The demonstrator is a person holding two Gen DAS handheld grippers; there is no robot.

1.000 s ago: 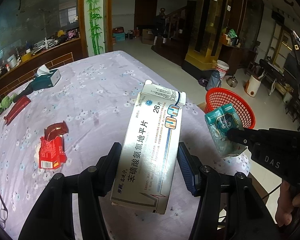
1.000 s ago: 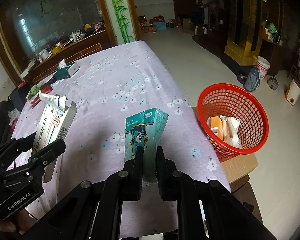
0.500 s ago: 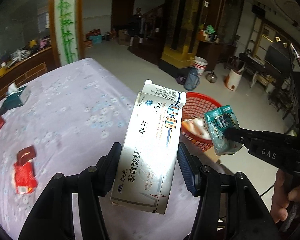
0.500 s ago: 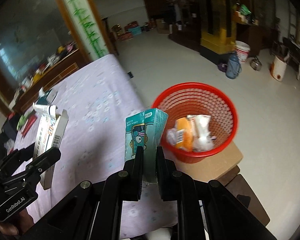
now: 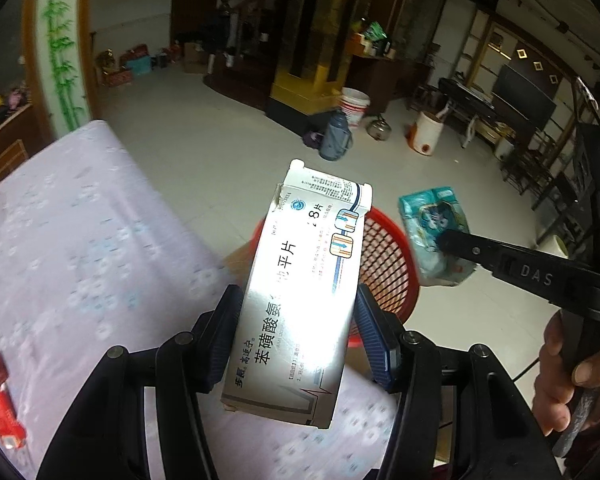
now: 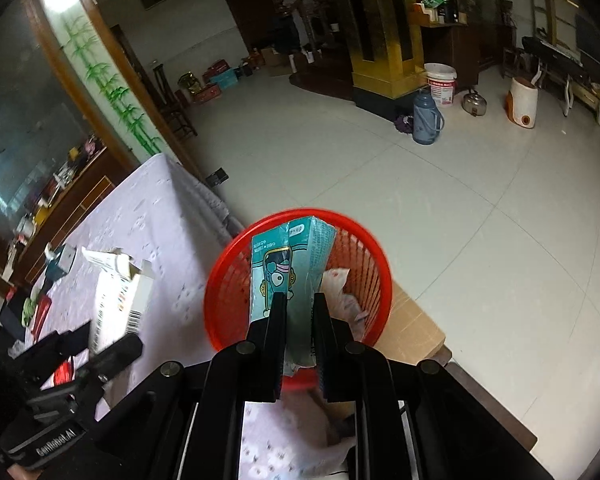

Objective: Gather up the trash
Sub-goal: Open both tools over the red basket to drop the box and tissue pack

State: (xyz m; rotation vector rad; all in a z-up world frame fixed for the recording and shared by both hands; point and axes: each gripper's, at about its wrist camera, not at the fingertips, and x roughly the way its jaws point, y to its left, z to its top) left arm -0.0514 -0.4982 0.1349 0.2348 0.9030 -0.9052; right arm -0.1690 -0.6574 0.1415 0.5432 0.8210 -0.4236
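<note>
My left gripper (image 5: 296, 320) is shut on a silver-white medicine box (image 5: 300, 292), held tilted above the table's right edge, with its top flap open. The same medicine box (image 6: 116, 300) shows at the left of the right wrist view. My right gripper (image 6: 298, 304) is shut on a teal tissue pack (image 6: 290, 264), held upright directly over the red mesh basket (image 6: 364, 240). In the left wrist view the tissue pack (image 5: 432, 232) hangs just right of the basket (image 5: 384, 264), with the right gripper (image 5: 444, 240) clamped on it. Crumpled white wrappers (image 6: 340, 288) lie inside the basket.
The basket stands on a cardboard box (image 6: 412, 332) beside the table with its purple floral cloth (image 5: 80, 240). A red wrapper (image 5: 0, 404) lies at the table's left. A tissue box (image 6: 60, 262) sits further back. A thermos (image 6: 426, 122) and buckets (image 6: 442, 84) stand on the floor.
Both grippers have swung right, off the table towards the basket. The tissue pack now hangs over the basket, and the medicine box has come close to its rim.
</note>
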